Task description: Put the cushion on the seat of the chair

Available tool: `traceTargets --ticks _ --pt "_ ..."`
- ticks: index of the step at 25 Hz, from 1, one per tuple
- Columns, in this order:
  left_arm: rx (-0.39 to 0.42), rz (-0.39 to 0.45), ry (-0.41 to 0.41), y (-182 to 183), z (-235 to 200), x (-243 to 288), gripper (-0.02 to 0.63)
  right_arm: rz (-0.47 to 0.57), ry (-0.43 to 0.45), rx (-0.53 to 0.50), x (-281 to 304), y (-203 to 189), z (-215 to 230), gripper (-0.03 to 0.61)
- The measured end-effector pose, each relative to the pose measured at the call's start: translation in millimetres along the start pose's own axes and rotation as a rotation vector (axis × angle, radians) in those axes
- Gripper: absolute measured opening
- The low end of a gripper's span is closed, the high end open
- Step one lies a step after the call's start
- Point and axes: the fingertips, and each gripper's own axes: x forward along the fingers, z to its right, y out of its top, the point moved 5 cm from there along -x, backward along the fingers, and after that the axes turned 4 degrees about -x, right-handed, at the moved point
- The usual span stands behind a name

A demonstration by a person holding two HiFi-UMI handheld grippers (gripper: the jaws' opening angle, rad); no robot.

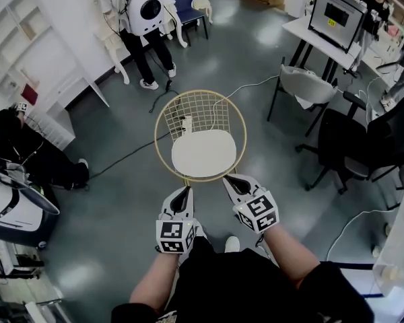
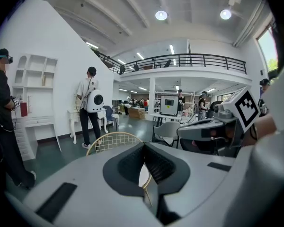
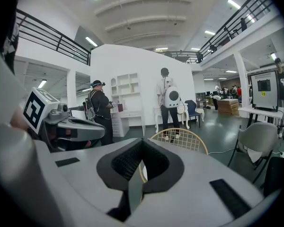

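Grey floor point(image 1: 101, 247) carries the gold wire chair point(image 1: 198, 112), its seat already bearing the flat round white cushion point(image 1: 203, 153), likely light, soft and floppy, best pinched at its rim; left tool point(image 1: 184, 193) and right tool point(image 1: 231, 182) hang before the chair, shut, empty.

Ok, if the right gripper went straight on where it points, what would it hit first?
Likely the chair at its front rim, with the cushion on the seat just beyond. The right gripper aims at them from close by, though depth is unclear.
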Motion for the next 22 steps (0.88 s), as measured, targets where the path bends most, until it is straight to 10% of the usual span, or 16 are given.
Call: traceTargets --ticks 22 --pt "-0.042 0.001 -0.008 -17 20 -25 0.015 -0.002 0.017 -0.005 -27 -12 -21 0.011"
